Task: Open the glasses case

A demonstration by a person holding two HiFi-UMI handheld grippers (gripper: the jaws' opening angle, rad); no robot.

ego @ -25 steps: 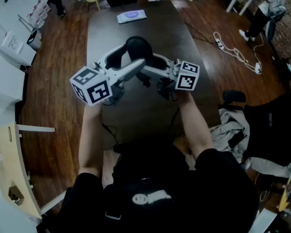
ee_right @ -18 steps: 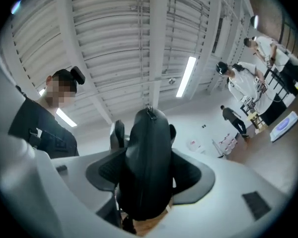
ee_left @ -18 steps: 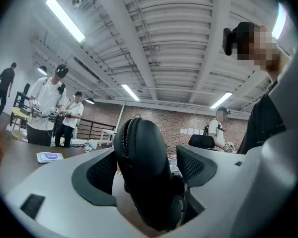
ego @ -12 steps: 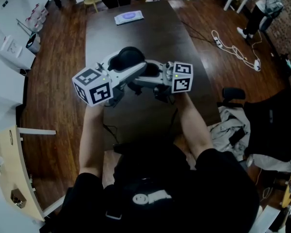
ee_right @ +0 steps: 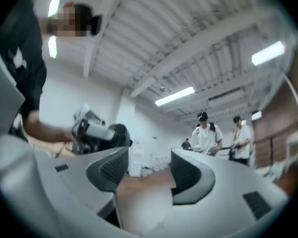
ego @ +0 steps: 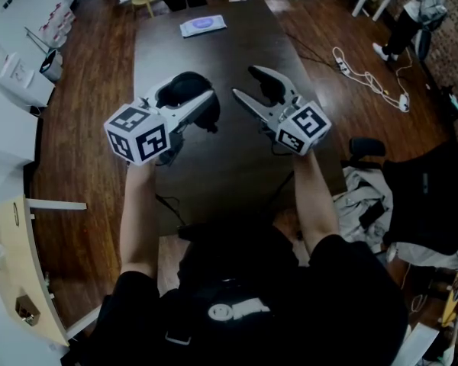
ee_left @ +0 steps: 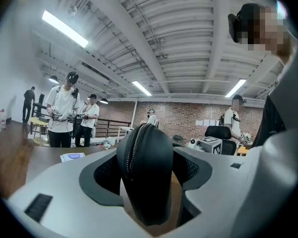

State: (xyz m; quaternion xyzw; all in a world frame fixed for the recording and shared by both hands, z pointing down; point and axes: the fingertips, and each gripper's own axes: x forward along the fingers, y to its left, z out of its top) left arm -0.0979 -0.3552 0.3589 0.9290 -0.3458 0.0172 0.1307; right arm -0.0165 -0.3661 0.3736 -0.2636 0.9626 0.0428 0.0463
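well — zipped glasses case (ee_left: 145, 175)

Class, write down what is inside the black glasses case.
Nothing inside shows. The glasses case looks closed, its zip running up the edge, so the black shell covers any contents. Whether glasses are in it cannot be told.

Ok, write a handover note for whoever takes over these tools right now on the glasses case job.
Left tool: clamped on the black glasses case, held above the table. Its jaws have just been closing on the case.
Right tool: open, with nothing between its jaws, which have just closed a little. It is beside the case, not touching it.
Done: the case is gripped.
Left: the zip looks closed along the edge that shows. The right tool probably goes to the zip next to open the case.
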